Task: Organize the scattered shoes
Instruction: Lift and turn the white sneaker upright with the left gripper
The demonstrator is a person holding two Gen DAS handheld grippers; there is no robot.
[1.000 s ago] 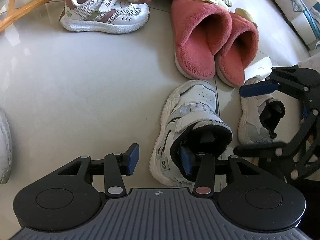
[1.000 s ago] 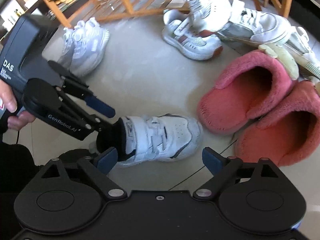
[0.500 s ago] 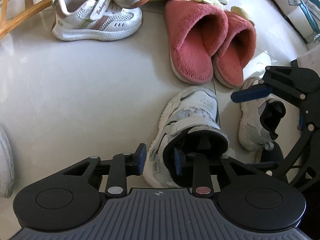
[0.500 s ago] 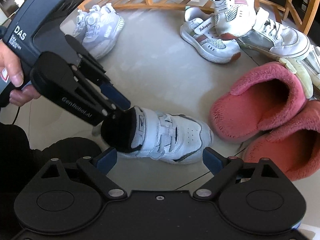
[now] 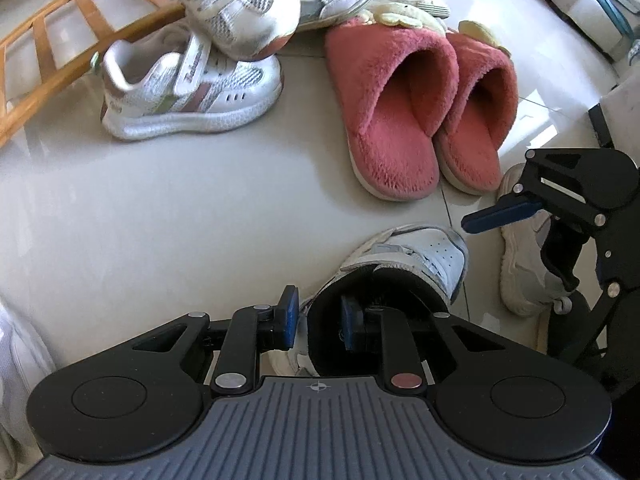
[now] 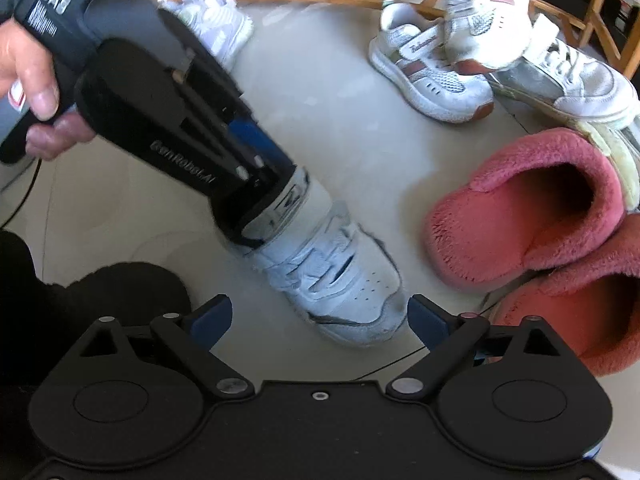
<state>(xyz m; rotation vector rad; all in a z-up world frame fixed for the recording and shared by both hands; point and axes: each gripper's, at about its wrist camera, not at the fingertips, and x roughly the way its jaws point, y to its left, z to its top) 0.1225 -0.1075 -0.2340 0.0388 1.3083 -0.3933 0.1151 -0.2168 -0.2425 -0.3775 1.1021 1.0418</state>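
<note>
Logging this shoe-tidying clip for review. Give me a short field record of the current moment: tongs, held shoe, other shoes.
left tongs: shut on the collar of the white sneaker
sneaker pose: heel raised, toe low
right tongs: open, holding nothing
pink slippers: side by side on the floor
striped sneakers: by the wooden rack, one on top of the other

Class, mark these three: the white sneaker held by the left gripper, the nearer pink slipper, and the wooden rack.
white sneaker (image 6: pixel 340 276): right wrist view, on its strapped upper.
pink slipper (image 5: pixel 394 92): left wrist view, on its fuzzy opening.
wooden rack (image 5: pixel 52 52): left wrist view, on a slat.
</note>
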